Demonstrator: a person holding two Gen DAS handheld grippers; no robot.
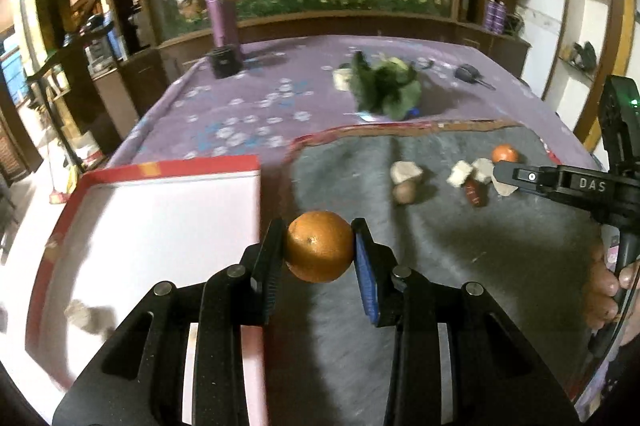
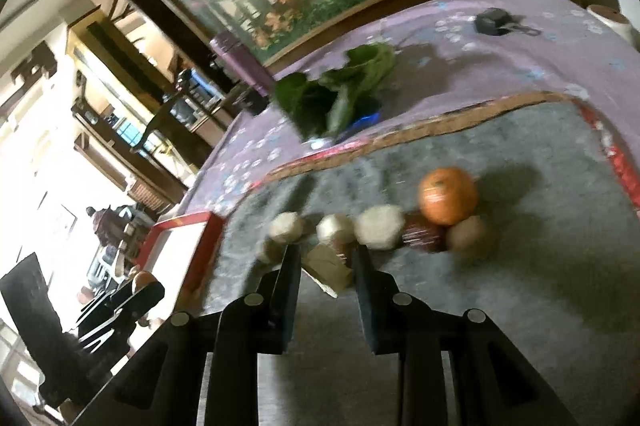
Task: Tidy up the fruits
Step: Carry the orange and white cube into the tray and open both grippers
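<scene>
Your left gripper [image 1: 319, 246] clamps an orange [image 1: 319, 246] beside the red-rimmed tray [image 1: 160, 169] (near the grey mat's [image 1: 460, 246] left edge); your right gripper [image 2: 327, 266] pinches a tan scrap [image 2: 329, 268].

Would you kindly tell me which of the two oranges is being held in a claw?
The nearer orange, clamped in the left claw beside the red-rimmed box; the other orange lies free on the grey mat.

orange [image 1: 319, 246]: dimpled, slightly glossy peel
mat [image 1: 460, 238]: grey, matt, fuzzy
box [image 1: 160, 209]: smooth white card
cloth [image 1: 248, 105]: purple printed fabric
</scene>
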